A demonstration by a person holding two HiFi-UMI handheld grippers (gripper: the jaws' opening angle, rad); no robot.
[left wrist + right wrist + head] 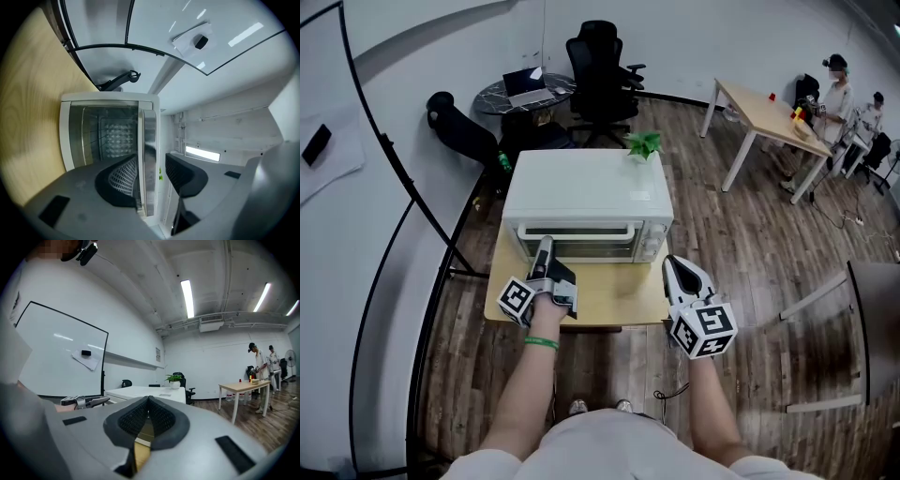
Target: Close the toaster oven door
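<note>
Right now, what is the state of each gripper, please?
Left gripper: open, fingers either side of the toaster oven door handle.
Right gripper: closed, holding nothing.

Head view looks steeply down; both gripper views share the oven [586, 192].

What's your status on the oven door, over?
Left gripper open, jaws astride the door handle. Right gripper shut, empty, held aside. Toaster oven door looks closed. Nothing blocking.

Jaws of right gripper [148, 404] meet; toaster oven [138, 392] beyond.
</note>
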